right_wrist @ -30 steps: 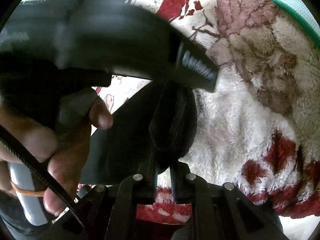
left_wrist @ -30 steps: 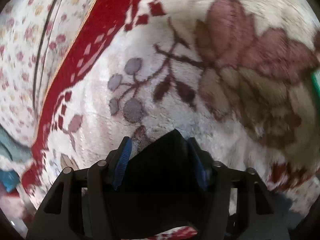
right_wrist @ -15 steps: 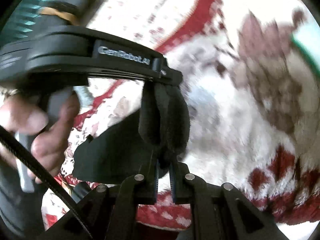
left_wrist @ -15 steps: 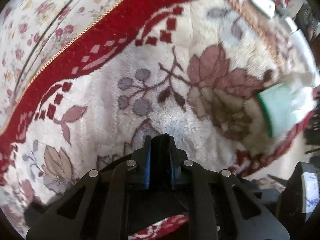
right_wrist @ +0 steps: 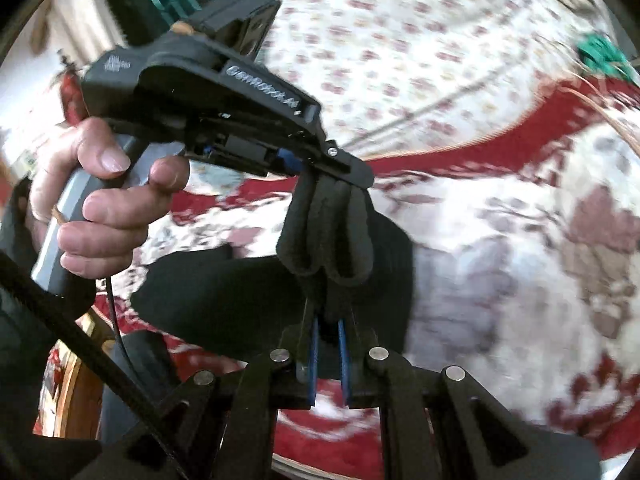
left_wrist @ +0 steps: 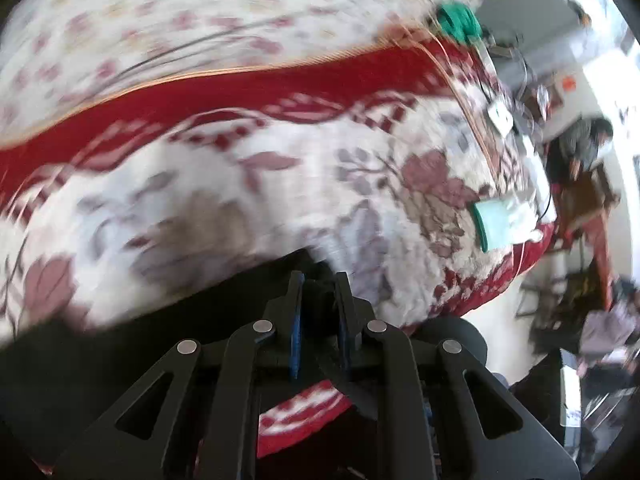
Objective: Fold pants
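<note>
The black pants (right_wrist: 224, 292) hang bunched above a floral red-and-cream blanket (right_wrist: 500, 208). My right gripper (right_wrist: 328, 320) is shut on a thick fold of the pants, which bulges out past its fingertips. My left gripper (right_wrist: 340, 172) shows in the right wrist view, held in a hand, shut on the same bunch from above. In the left wrist view my left gripper (left_wrist: 319, 280) is shut on black cloth (left_wrist: 120, 332) that spreads out to the left below it.
A white and green folded cloth (left_wrist: 504, 220) lies on the blanket near its right edge. A green bundle (left_wrist: 458, 20) sits at the far side, with cables and small white devices (left_wrist: 500, 114). Furniture and clutter stand beyond the bed's right edge.
My left gripper closed on the pants a second ago. Both grippers have lifted the bunched pants higher and swung; more of the bed and the room now shows.
</note>
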